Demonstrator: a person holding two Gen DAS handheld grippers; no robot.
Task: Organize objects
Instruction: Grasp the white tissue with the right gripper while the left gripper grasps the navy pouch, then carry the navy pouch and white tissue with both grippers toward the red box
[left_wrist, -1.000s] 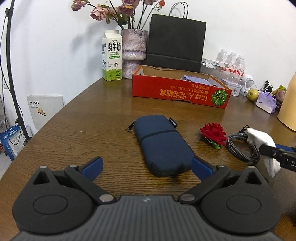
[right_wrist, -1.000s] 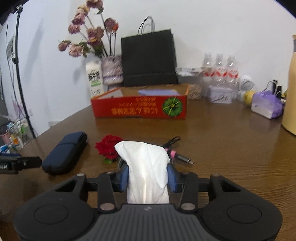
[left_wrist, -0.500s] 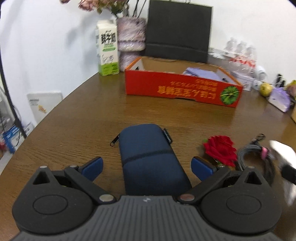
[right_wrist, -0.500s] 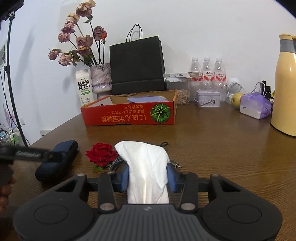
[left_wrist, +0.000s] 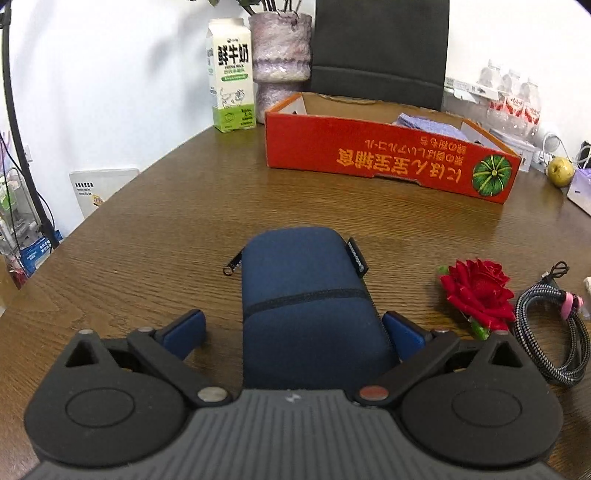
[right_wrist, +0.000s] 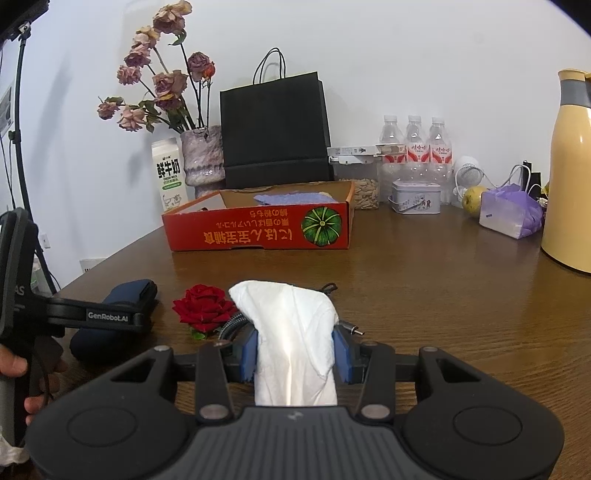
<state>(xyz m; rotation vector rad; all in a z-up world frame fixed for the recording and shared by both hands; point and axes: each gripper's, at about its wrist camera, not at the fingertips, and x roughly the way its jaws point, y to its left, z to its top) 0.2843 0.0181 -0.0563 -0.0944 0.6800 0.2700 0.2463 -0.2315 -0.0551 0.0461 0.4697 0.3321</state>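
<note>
Since the earlier frame, we are advancing the left gripper over the blue pouch on the table, jaws closing around it; our right gripper is clamping the white tissue.

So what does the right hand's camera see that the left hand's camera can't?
Only the right view shows the tissue clamped in the right gripper, the yellow jug and the tin. Only the left view shows the left gripper closing around the blue pouch, pads not yet pressing it. Both show the pouch, rose, cable and red box.
</note>
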